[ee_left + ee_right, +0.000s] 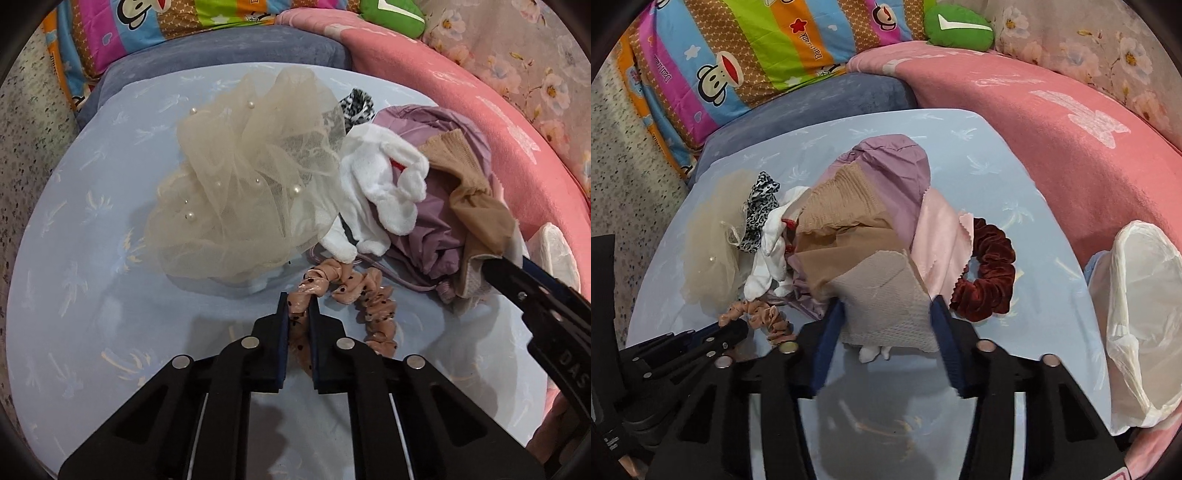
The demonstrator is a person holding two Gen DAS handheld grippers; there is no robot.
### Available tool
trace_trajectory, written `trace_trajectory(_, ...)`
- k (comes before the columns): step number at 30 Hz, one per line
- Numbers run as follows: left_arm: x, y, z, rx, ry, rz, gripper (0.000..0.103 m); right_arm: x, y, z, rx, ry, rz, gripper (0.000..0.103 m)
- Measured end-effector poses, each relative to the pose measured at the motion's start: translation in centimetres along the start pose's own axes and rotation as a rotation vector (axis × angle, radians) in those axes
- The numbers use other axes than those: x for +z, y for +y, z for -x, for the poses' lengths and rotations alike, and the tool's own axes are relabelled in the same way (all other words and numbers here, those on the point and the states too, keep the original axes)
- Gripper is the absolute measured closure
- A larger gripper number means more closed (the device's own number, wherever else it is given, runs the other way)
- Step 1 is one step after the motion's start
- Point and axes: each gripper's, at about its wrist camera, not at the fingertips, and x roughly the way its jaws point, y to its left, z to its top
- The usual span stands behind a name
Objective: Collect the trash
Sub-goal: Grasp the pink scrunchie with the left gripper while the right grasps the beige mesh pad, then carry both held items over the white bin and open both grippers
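Left tool: black, jaws pinching a peach black-dotted fabric scrunchie lying on the pale blue palm-printed surface. Right tool: black with blue pads, jaws partly spread around the edge of a beige mesh cloth; whether the pads press on it, I cannot tell. Beside that cloth: dark red velvet scrunchie and pink satin cloth. Behind it: tan sheer stocking, white terry glove, lilac drawstring bag. Left of the pile: cream tulle pouf with pearls, leopard-print scrunchie just behind it. Right edge: white plastic bag-lined bin. Beyond: pink blanket, striped cartoon quilt.
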Motion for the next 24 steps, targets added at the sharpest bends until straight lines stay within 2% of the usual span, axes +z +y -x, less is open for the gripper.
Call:
trace_trajectory(2,0.4,0.1,0.5,-0.001,-0.017,-0.002,0.094,0.2,0.1,0.7,0.01,-0.008,0.001,0.083)
trace_trajectory(5,0.4,-0.2,2.0,-0.014,-0.041,-0.011,0.095,0.6,0.2,2.5,0.023,-0.038,-0.002,0.095)
trace_trajectory(16,2.3,-4.2,7.8,-0.07,-0.197,-0.099,0.095,3.0,-1.8,12.1,0.026,-0.246,-0.016,0.098)
trace_trajectory(24,3.2,-9.6,11.0,-0.147,-0.293,-0.201,0.095,4.0,-6.4,19.0,-0.035,-0.395,-0.07,0.098)
